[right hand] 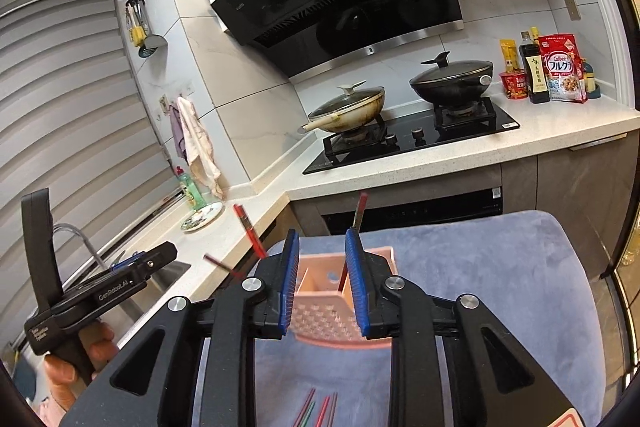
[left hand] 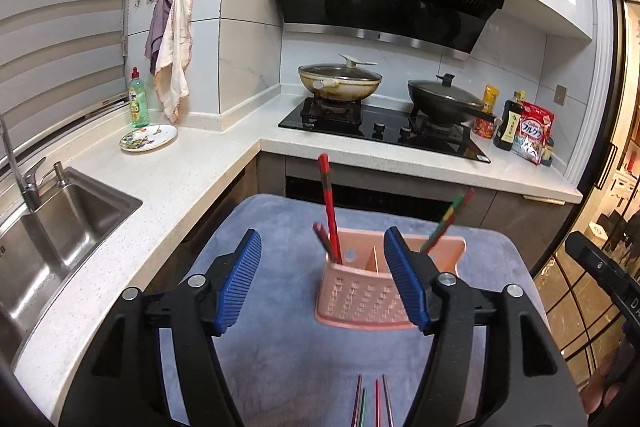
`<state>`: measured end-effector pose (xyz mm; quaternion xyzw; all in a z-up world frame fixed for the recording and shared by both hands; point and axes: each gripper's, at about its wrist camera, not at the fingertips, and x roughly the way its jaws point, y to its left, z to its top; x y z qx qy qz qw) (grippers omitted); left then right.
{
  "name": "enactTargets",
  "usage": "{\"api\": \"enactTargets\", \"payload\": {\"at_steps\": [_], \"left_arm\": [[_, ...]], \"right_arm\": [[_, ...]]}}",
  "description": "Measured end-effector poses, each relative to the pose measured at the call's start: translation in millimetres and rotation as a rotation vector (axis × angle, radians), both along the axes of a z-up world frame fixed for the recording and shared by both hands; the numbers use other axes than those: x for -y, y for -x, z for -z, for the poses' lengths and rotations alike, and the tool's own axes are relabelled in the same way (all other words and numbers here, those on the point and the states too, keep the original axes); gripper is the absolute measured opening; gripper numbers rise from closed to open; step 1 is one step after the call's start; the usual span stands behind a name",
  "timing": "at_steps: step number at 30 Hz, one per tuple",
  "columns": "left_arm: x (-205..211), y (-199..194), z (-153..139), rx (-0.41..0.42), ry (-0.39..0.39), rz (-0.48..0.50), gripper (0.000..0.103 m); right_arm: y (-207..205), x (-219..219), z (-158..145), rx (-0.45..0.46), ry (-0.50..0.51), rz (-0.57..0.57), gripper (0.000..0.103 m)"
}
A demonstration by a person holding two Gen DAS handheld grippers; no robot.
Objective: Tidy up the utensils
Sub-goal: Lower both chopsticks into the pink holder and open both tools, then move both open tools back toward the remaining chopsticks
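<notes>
Countertop (left hand: 168, 187) wraps the corner of the kitchen, sink (left hand: 60, 227) on my left, hob (left hand: 384, 131) with two lidded pans at the back. In front of it sits a surface covered in blue-grey cloth (left hand: 280, 355), my work area. On the cloth stands the pink utensil holder (left hand: 360, 291), divided into compartments; two red chopsticks (left hand: 329, 203) stand tilted in its left compartment and one multicoloured chopstick (left hand: 444, 223) leans out of the right one. My left gripper (left hand: 324, 283) is wide open with nothing between its blue pads, the holder showing just beyond them. My right gripper (right hand: 322, 283) is only partly open, also holding nothing; the holder shows through its gap. Smallest items: the loose chopsticks (left hand: 372, 403) lying on the cloth close to me, below and nearer than both sets of fingertips, about four as far as I can count. Their long axes run roughly away from me, towards the holder. In the left wrist view they lie between the jaws' line; in the right wrist view they sit slightly left of centre (right hand: 318, 407). Judgement: either hand must draw back and dip to reach them, the left hand being marginally better aligned.
</notes>
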<state>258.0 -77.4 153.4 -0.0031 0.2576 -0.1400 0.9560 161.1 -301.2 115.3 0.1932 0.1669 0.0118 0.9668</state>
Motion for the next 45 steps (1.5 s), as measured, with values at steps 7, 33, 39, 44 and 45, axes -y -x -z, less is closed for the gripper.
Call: {"api": "enactTargets", "payload": {"at_steps": [7, 33, 39, 44, 45], "left_arm": [[-17.0, 49.9, 18.7, -0.006, -0.082, -0.023, 0.065], [-73.6, 151.5, 166.0, -0.278, -0.120, -0.055, 0.065], [-74.4, 160.1, 181.6, -0.300, -0.136, -0.051, 0.065], [-72.9, 165.4, 193.1, -0.329, -0.144, -0.036, 0.065], [-72.2, 166.4, 195.1, -0.333, -0.146, -0.033, 0.065]], "right_arm": [[55.9, -39.9, 20.6, -0.057, 0.103, -0.028, 0.024], [134.9, -120.9, 183.0, -0.406, 0.133, -0.105, 0.024], [132.2, -130.8, 201.8, -0.441, 0.126, -0.119, 0.024], [127.6, -136.1, 213.9, -0.463, 0.129, -0.123, 0.024], [126.9, -136.2, 215.1, -0.466, 0.130, -0.122, 0.024]]}}
